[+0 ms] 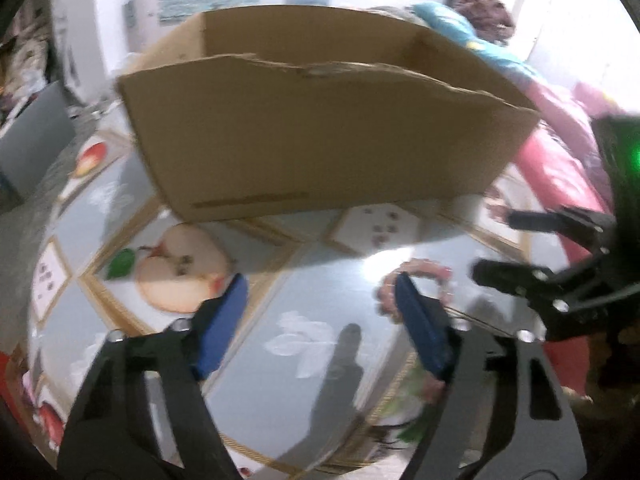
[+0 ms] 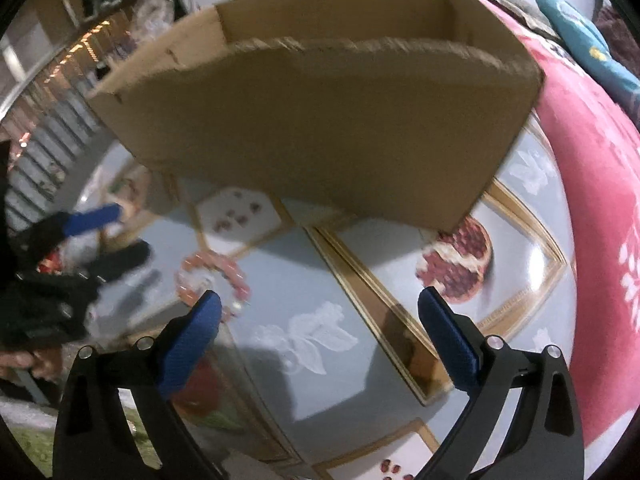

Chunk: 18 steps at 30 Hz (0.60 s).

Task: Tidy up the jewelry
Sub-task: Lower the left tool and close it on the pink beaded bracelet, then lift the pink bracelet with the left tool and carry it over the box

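Standing apart with nothing between its blue pads, the left gripper (image 1: 320, 300) hovers over the surface (image 1: 280, 300), a glossy top printed with fruit panels. The pink beaded bracelet (image 1: 420, 276) lies on the surface just in front of the cardboard box (image 1: 320, 140); in the left wrist view the gripper's right-hand pad covers part of the loop, and whether the pad touches the beads cannot be told. Motion blur softens the beads, so single stones are not distinguishable.

The right gripper (image 2: 320, 308) is also spread wide and empty, pointing down at the surface in front of the box. In its view the bracelet (image 2: 212, 276) lies in front of the box's left end, beyond the left-hand pad and apart from it, with the left gripper (image 2: 100, 236) blurred beside it.

The box stands open-topped with a torn near rim; its interior floor is hidden by the near wall, so any contents cannot be seen. A red cloth (image 2: 592, 160) lies to the right of the box. A person (image 1: 486, 4) is visible far behind the box, cut off by a doorframe.
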Tool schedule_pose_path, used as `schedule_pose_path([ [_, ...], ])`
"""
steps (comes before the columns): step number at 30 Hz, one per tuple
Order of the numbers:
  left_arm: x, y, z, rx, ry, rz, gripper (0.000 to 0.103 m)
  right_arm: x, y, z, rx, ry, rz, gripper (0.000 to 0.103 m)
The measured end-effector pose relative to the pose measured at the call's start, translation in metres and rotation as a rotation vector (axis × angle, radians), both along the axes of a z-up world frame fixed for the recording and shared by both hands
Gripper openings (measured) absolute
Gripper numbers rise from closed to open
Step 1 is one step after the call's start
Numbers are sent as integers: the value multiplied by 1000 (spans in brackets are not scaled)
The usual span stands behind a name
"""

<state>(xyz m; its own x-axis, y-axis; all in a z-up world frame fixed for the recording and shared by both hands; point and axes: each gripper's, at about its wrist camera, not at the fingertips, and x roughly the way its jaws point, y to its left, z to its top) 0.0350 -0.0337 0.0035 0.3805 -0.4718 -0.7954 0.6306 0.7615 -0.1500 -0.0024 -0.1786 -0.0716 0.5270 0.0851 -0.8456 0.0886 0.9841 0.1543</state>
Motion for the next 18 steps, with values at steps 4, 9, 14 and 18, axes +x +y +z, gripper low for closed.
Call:
schedule_pose_path([
  [4,-12,-17,-2,-12,2,-77,38,4,10,-3,0,11,50,69],
  [9,-17,-31,-7,11,-21,-149,18,8,15,-4,17,8,82,39],
  [14,-14,-38,-11,20,-20,-191,11,12,23,-4,29,13,131,24],
  [18,-12,-41,-15,36,-8,-204,10,14,30,-8,21,28,163,18],
])
